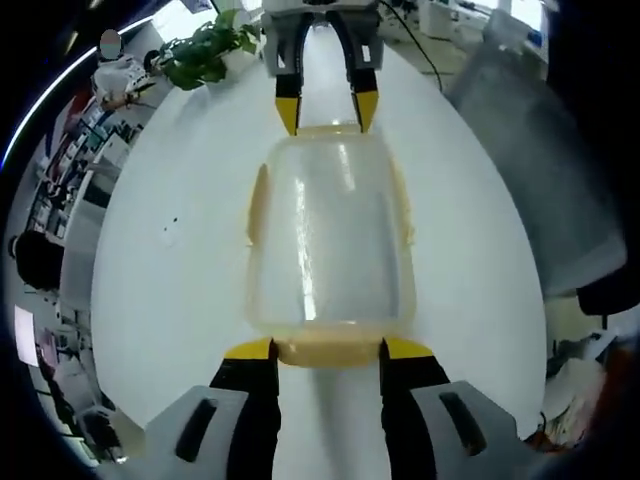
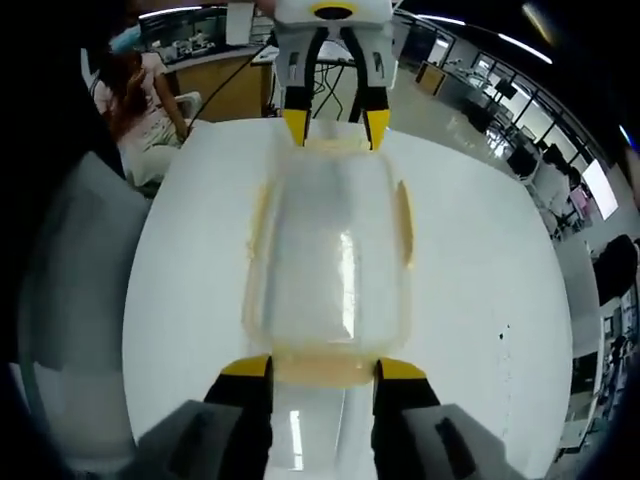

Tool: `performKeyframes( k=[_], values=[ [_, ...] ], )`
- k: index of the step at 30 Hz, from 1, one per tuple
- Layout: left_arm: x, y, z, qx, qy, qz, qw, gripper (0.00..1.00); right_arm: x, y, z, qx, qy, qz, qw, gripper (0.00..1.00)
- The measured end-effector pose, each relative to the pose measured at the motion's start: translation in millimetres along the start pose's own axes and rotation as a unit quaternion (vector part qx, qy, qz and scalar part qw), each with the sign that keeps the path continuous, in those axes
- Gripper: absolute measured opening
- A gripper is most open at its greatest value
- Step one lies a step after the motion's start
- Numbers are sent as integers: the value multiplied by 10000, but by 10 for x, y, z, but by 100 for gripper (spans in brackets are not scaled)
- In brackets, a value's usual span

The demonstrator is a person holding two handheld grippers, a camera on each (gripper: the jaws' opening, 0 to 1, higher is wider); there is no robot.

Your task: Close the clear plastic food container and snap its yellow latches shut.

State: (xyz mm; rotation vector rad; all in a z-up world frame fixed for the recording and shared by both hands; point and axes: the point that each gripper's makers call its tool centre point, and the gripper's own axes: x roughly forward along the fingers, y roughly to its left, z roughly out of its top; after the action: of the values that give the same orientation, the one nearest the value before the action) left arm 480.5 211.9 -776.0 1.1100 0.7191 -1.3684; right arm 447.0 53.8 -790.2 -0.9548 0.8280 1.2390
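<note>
A clear plastic food container (image 1: pixel 330 240) sits in the middle of the white round bench (image 1: pixel 170 290), lid on, and the two hand-held grippers face each other across it, one at each short end.

In the left gripper view, the left hand-held gripper (image 1: pixel 328 349) rises from the bottom of the frame, jaws set fairly wide, its yellow tips on either side of the near yellow latch (image 1: pixel 328 352) and right up against that end of the container. At the top centre of the same frame the right hand-held gripper (image 1: pixel 327 110) comes in from the far side, its yellow tips spread at the far end of the lid. Pale yellow side latches (image 1: pixel 257 205) lie along the long edges of the container. A green plant (image 1: pixel 205 50) stands at the upper left, beyond the bench edge, and a grey chair back (image 1: pixel 540 170) shows on the right.

In the right gripper view the picture is mirrored: the right hand-held gripper (image 2: pixel 323 369) stands at the bottom centre, jaws wide, tips bracketing the yellow end latch (image 2: pixel 322 372) nearest it, while the left hand-held gripper (image 2: pixel 334 123) shows at the top centre against the opposite end of the container (image 2: pixel 325 250). Whether either pair of jaws actually presses the latch I cannot tell. A person (image 2: pixel 135 95) sits at the upper left, behind the bench (image 2: pixel 480 300).
</note>
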Motion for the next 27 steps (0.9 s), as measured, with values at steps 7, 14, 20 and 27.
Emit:
performKeyframes(
  k=[7, 14, 20, 27],
  values=[
    [92, 70, 199, 150, -53, -69, 9999, 35, -60, 1, -204, 167, 26, -31, 9999, 36],
    [185, 81, 380, 253, -93, -154, 9995, 35, -98, 42, -402, 278, 97, -17, 9996, 36],
    [232, 83, 497, 297, -88, -165, 9994, 35, -155, 78, -505, 322, 77, -33, 9994, 36],
    [281, 56, 640, 265, -174, -189, 9993, 36, -227, 90, -637, 342, 102, 14, 9994, 36]
  ],
)
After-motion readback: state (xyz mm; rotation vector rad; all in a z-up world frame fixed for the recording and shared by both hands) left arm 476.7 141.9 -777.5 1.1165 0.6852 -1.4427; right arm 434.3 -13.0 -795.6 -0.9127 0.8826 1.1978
